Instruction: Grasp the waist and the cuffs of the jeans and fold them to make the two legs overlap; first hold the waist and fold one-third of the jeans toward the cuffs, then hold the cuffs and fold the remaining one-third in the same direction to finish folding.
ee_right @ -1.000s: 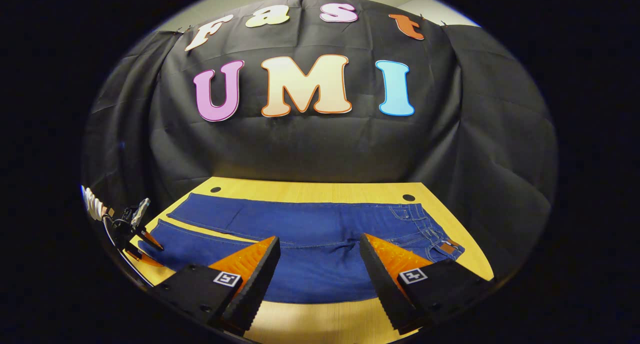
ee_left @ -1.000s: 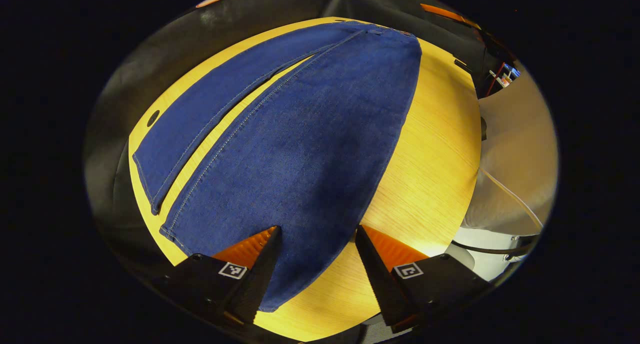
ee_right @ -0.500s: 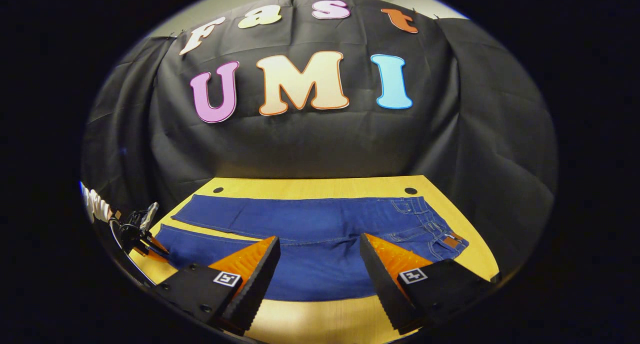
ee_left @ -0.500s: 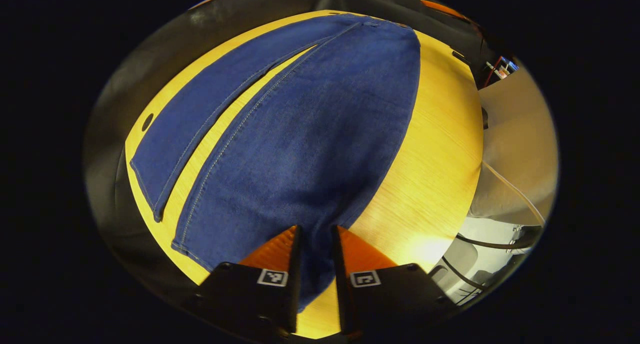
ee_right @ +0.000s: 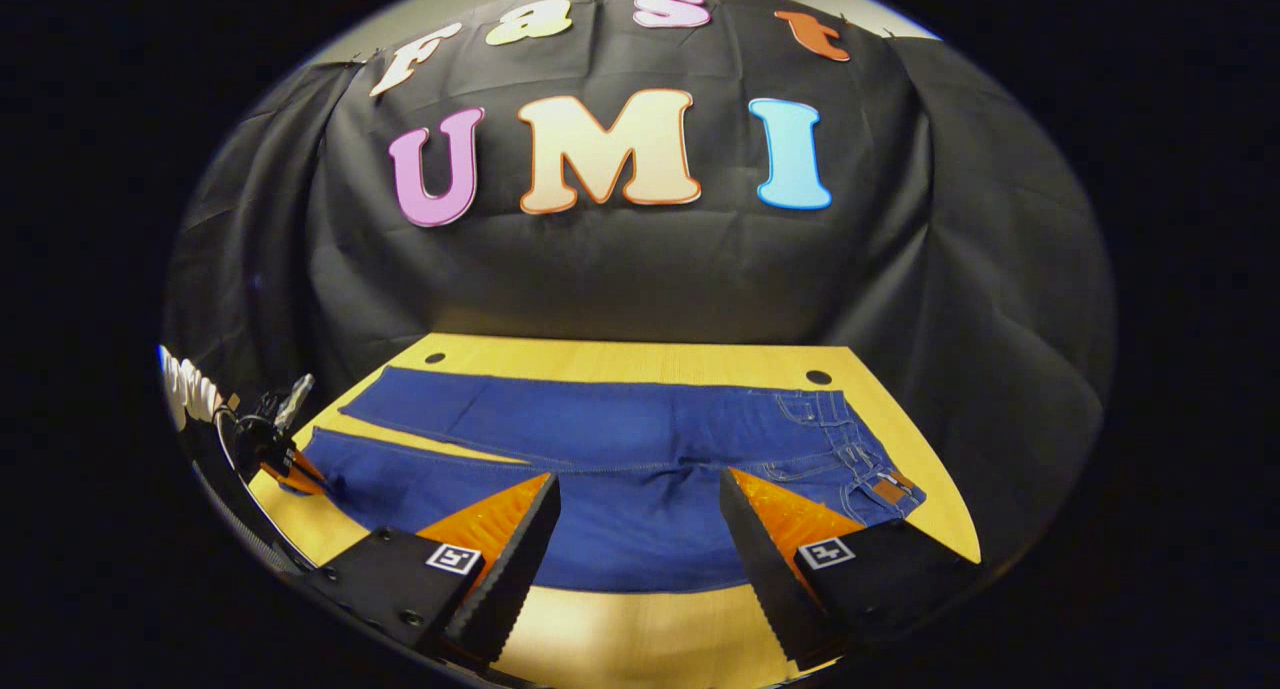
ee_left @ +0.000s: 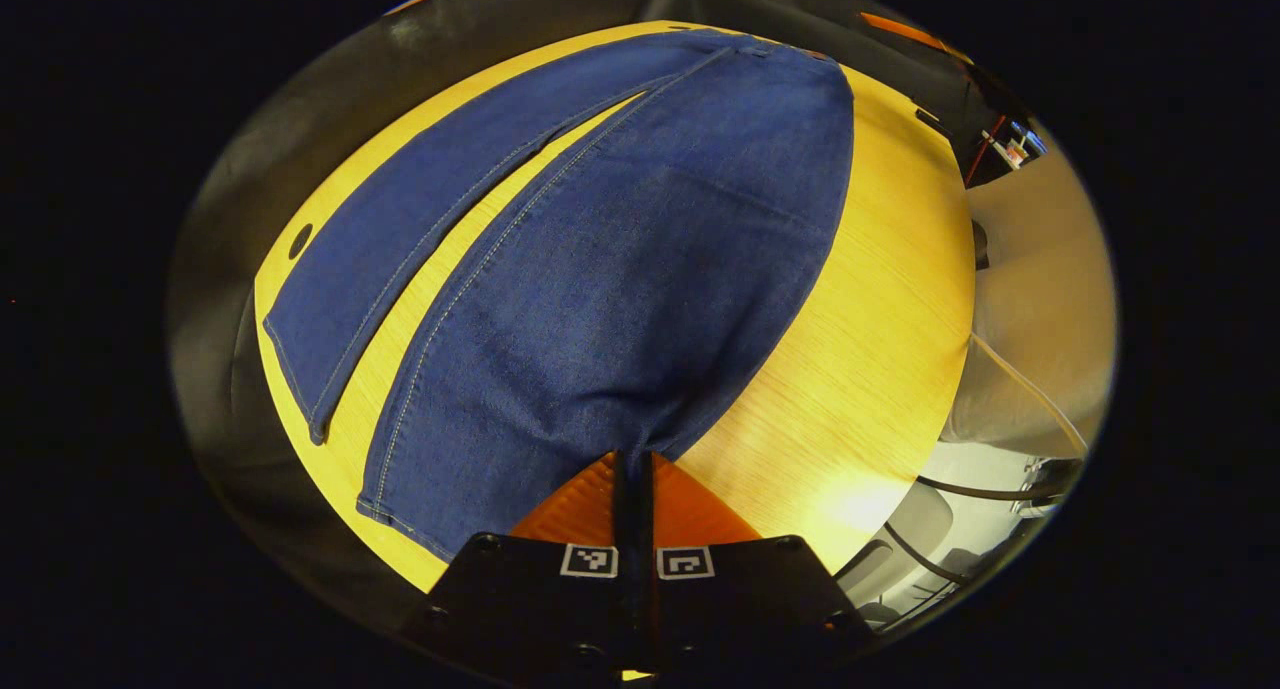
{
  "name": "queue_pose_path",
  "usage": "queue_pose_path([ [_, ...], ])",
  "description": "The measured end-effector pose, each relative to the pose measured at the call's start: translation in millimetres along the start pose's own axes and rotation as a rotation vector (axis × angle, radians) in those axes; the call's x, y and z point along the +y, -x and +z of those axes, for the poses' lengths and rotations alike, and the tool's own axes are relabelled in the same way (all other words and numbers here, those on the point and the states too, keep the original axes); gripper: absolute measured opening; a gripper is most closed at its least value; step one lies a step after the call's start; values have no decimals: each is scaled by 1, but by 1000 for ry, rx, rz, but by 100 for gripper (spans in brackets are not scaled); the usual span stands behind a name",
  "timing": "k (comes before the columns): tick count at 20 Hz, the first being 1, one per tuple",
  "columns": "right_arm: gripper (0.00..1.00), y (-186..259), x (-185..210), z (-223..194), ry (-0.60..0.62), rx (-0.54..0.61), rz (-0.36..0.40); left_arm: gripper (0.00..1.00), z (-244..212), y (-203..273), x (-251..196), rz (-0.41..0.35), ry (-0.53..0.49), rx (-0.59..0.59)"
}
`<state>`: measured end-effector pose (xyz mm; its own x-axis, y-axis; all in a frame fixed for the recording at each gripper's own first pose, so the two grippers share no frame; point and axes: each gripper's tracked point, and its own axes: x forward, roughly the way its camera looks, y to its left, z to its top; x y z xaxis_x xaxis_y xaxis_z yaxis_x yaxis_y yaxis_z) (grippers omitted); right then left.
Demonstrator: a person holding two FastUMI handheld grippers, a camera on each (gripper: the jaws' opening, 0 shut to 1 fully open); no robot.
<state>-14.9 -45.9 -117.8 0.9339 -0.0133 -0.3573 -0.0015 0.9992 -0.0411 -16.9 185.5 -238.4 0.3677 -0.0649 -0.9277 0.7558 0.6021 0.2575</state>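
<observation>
At bottom centre of the left gripper view, the left gripper [ee_left: 632, 469] has its jaws pinched together on the near cuff [ee_left: 560, 469] of the jeans [ee_left: 620, 269], denim puckering into the fingers. The jeans lie flat on the wooden table [ee_left: 860, 369], legs side by side, a strip of table between them. Lower centre of the right gripper view: the right gripper [ee_right: 640, 529] is spread wide, hovering over the near leg, with the waist [ee_right: 860, 459] at right ungrasped. Risk: one-sided lift. Pulling the cuff with the waist free would likely drag or skew the jeans, so the legs overlap crooked. Thin pinch may slip.
</observation>
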Motion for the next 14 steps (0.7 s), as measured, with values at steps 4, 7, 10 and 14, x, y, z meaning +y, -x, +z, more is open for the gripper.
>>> queue_pose_path([
  [4, 99, -21, -38, -34, 84, 128, 40, 0, 0, -1, 0, 27, 37, 19],
  [7, 98, -39, -65, -62, 252, 218, 98, 0, 0, 0, 0, 70, 44, 46],
  [10, 99, -53, -85, -99, 431, 336, 180, 0, -1, -1, 2, 97, 56, 72],
  [14, 99, -63, -104, -137, 524, 466, 275, 0, 0, -2, 1, 115, 86, 109],
])
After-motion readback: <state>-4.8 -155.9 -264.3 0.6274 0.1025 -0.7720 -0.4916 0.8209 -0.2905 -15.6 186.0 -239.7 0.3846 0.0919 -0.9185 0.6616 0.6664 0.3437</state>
